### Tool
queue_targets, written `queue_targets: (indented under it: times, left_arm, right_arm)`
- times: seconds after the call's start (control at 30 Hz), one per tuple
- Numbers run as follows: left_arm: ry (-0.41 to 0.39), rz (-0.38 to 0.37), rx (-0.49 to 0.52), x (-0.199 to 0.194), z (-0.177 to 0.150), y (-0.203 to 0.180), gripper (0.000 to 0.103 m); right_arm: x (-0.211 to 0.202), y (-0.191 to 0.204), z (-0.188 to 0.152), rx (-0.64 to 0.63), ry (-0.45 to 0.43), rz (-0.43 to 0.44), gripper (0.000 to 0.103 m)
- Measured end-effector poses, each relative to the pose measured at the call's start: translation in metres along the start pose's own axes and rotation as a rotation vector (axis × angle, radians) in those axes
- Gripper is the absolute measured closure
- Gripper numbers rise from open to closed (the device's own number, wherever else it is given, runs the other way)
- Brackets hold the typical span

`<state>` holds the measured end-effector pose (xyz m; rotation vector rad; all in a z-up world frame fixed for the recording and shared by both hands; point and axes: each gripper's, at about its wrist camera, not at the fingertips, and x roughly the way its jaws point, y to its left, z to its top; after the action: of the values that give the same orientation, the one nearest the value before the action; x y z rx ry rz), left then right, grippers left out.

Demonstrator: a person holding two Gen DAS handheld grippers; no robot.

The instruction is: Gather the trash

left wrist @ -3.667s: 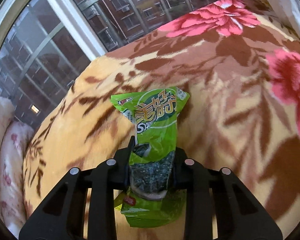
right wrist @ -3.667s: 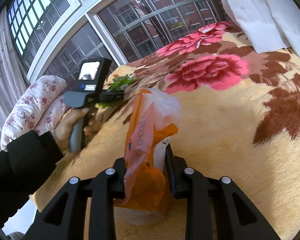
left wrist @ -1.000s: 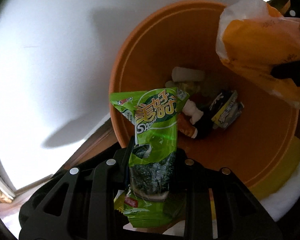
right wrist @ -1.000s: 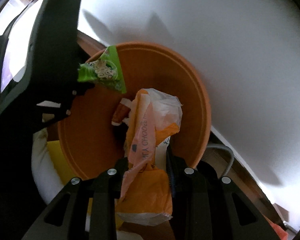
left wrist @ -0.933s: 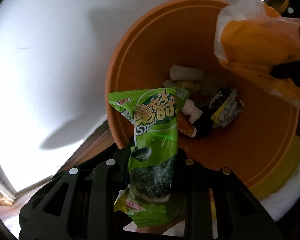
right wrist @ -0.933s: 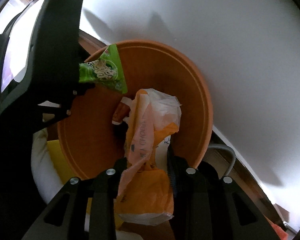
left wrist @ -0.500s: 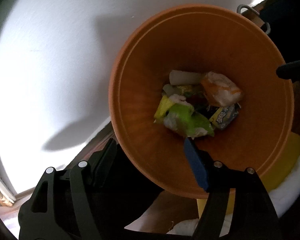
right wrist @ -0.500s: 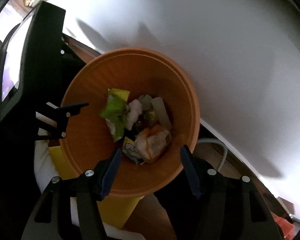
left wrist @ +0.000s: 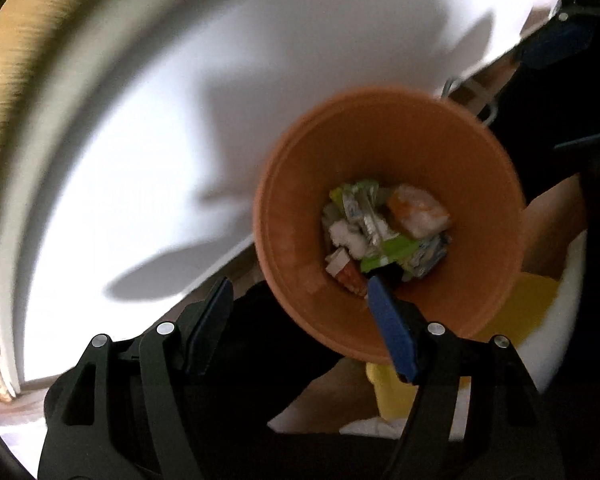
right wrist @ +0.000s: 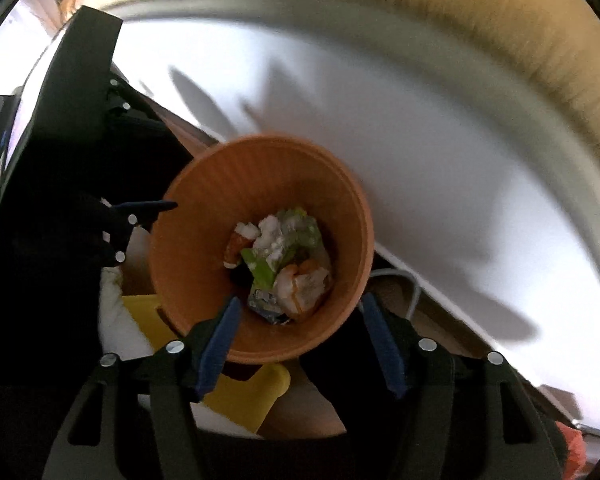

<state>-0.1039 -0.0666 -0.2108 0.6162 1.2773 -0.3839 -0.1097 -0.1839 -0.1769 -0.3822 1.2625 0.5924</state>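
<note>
I see both wrappers down in the orange bin (left wrist: 296,240), at the bottom with the other trash. The green snack wrapper (left wrist: 388,250) lies crumpled, long axis roughly across the bin floor, one end toward the near wall in the left wrist view; which end is the top I can't tell, the frame is blurred. The orange-and-white plastic bag (left wrist: 418,214) is balled up just beside it on the right, no clear axis. Around them: white crumpled bits, a small blue-printed packet (left wrist: 430,258), a reddish-white piece near the wall. The bin mouth is round, walls ribbed inside, and it stands against a white wall (left wrist: 148,160). The left gripper (left wrist: 300,298) is above the bin rim, jaws spread wide, nothing between the blue pads. The right gripper (right wrist: 302,314) has just been opening, jaws wide apart, nothing held, bin seen between them. Something yellow (right wrist: 244,400) sits next to the bin base, touching or not I can't tell.
</note>
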Motion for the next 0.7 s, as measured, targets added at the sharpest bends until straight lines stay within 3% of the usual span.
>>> queue_targets:
  times: [0.07,0.13,0.2,0.43,0.6,0.7]
  left_arm:
    - [-0.075,-0.005,-0.016,-0.029,-0.004,0.005,0.034]
    - [-0.151,0.000,-0.034,-0.055,-0.006,0.012,0.029]
    - [-0.264,0.020,-0.074,-0.094,-0.007,0.025,0.017]
    - [-0.610,0.035,-0.307,-0.196,0.016,0.085,0.010]
    - [-0.685,0.048,-0.445,-0.221,0.058,0.130,0.009]
    - [-0.668,0.112,-0.487,-0.209,0.089,0.145,0.009]
  right_arm:
    - [-0.028,0.006,0.000,-0.012,-0.055,-0.029,0.027]
    - [-0.060,0.014,0.002,-0.028,-0.130,-0.060,0.012]
    - [-0.091,0.018,0.007,-0.029,-0.213,-0.087,0.005]
    - [-0.177,-0.009,0.046,0.118,-0.494,-0.138,0.005]
    - [-0.201,-0.065,0.094,0.334,-0.628,-0.271,0.005]
    - [-0.195,-0.106,0.117,0.455,-0.637,-0.293,0.005]
